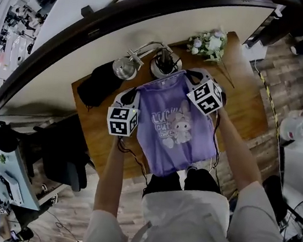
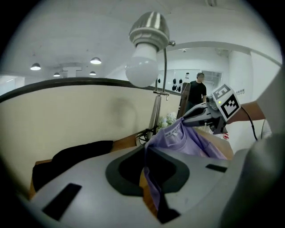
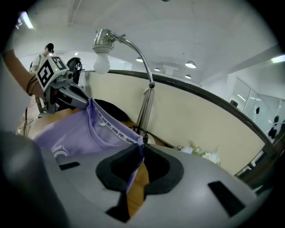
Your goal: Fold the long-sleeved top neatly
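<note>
1. While the purple top [image 1: 175, 129] hangs above the wooden table [image 1: 245, 105], with the left gripper [image 2: 144, 153] and right gripper [image 3: 141, 151] each clamped on a shoulder, we want both grips firm.
2. We should lay it flat mid-table, shoulders level.

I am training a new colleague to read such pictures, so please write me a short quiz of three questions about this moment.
1. True or false: the left gripper and the right gripper are both shut on the purple top.
2. In the head view, what lies on the wooden table left of the desk lamp? A) a book B) a black cloth C) a cup
3. What lies at the table's far edge, right of the lamp?

Key: 1 true; 2 B; 3 flowers.
</note>
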`<state>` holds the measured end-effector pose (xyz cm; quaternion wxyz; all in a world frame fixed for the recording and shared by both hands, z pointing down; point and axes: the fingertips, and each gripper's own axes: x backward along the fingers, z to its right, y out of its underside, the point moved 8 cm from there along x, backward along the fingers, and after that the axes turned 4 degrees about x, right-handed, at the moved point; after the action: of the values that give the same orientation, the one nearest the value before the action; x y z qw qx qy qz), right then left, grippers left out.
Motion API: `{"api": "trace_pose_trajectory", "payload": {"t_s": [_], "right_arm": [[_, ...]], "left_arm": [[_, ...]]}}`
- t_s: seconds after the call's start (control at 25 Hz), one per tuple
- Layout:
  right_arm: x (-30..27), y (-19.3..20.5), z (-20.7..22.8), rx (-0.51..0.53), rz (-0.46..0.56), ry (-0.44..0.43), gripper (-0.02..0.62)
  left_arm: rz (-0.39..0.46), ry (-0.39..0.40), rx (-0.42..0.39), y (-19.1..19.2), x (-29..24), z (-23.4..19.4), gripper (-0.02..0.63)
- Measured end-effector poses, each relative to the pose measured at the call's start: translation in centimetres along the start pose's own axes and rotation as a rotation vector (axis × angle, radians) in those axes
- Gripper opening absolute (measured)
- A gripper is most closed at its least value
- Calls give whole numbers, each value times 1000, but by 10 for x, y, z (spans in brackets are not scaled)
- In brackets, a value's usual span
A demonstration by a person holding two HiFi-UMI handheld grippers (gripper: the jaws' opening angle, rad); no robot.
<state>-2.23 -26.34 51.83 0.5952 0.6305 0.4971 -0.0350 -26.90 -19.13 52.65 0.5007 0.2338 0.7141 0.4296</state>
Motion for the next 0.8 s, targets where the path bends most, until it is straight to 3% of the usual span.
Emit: {"api": "trace_pose_trajectory", "payload": {"t_s": [0.32,0.56,0.72,0.8], "right_arm": [[-51,23,14,-119,-53,80,43],[-67,43,7,-175,-96,106,46],[-60,52,11,-240,-95,163,132],[-49,54,14,-265,-77,179,154]], "left_arm": [[-31,-12,4,16,-64,-22,35],[-76,-17,21,34,-83,-20,35],[-98,-33,44,38,-85,-19,45],[-95,-44,58,38,-82,-21,94]]}}
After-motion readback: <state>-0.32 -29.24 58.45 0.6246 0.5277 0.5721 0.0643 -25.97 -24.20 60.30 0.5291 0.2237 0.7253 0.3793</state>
